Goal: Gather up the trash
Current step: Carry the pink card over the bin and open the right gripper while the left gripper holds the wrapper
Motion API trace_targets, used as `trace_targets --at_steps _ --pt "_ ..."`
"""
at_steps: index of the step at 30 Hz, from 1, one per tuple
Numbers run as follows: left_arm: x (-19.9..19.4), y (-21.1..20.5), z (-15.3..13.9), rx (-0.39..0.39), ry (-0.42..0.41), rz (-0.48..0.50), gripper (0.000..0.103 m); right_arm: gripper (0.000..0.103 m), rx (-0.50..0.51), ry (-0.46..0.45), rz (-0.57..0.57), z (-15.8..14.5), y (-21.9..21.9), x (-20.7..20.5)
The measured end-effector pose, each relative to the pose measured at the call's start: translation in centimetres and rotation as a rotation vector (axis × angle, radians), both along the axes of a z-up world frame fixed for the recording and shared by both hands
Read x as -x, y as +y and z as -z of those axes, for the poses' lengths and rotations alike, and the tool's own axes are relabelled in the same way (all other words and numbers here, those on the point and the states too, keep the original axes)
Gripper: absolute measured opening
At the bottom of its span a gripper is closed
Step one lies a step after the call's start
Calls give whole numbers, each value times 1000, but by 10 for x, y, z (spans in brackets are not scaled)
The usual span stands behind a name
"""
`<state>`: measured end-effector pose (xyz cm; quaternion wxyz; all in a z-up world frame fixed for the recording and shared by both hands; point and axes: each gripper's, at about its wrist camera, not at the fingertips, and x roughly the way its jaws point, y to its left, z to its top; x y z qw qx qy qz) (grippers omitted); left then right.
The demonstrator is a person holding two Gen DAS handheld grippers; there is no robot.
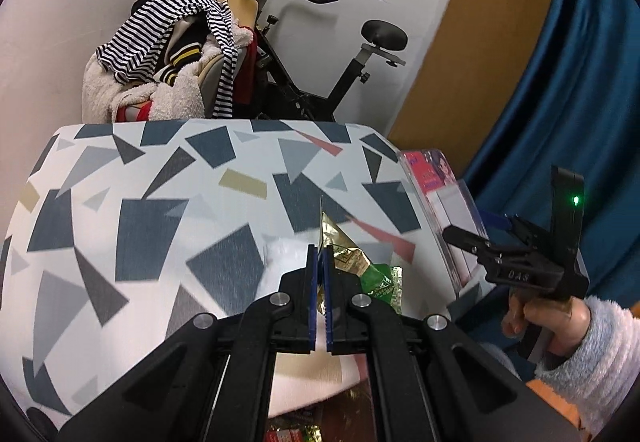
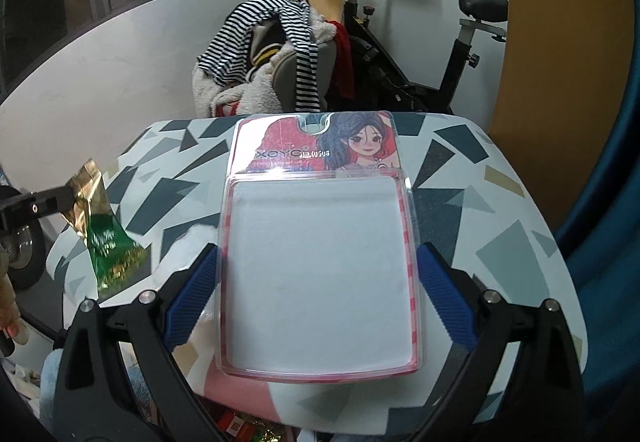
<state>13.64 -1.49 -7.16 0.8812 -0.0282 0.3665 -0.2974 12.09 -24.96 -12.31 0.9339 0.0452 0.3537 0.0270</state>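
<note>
**Layout of the table area**

The table [image 1: 160,178] occupies the near ground. Above it, the wrapper [image 1: 340,246] sits left of the blister pack [image 2: 320,242]. Behind the table, the clothes-heaped chair [image 1: 168,54] stands left of the exercise bike [image 1: 320,74].

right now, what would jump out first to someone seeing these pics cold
The clear plastic blister pack with a cartoon girl on its card fills the right wrist view, clamped between the right gripper and its blue pads. In the left wrist view the left gripper is shut on a gold and green wrapper. Below both lies the table with its bold geometric-patterned cloth, and behind it a clothes-piled chair and an exercise bike.
</note>
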Motion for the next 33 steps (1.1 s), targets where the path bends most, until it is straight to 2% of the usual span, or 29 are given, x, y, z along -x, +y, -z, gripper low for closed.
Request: trace_targets --at_steps 7,15,18,24,33 --pt "48 11 30 -41 0 22 3 95 9 -6 -43 12 25 31" --pt "84 36 59 -66 22 13 3 95 -42 22 -90 34 55 74" --pt "98 49 67 -75 20 2 3 95 -61 43 -104 50 68 92" --pt "121 60 100 -97 74 1 3 95 -106 133 -109 94 96 117" --pt "139 57 121 -137 73 38 3 95 -51 213 -241 129 132 131"
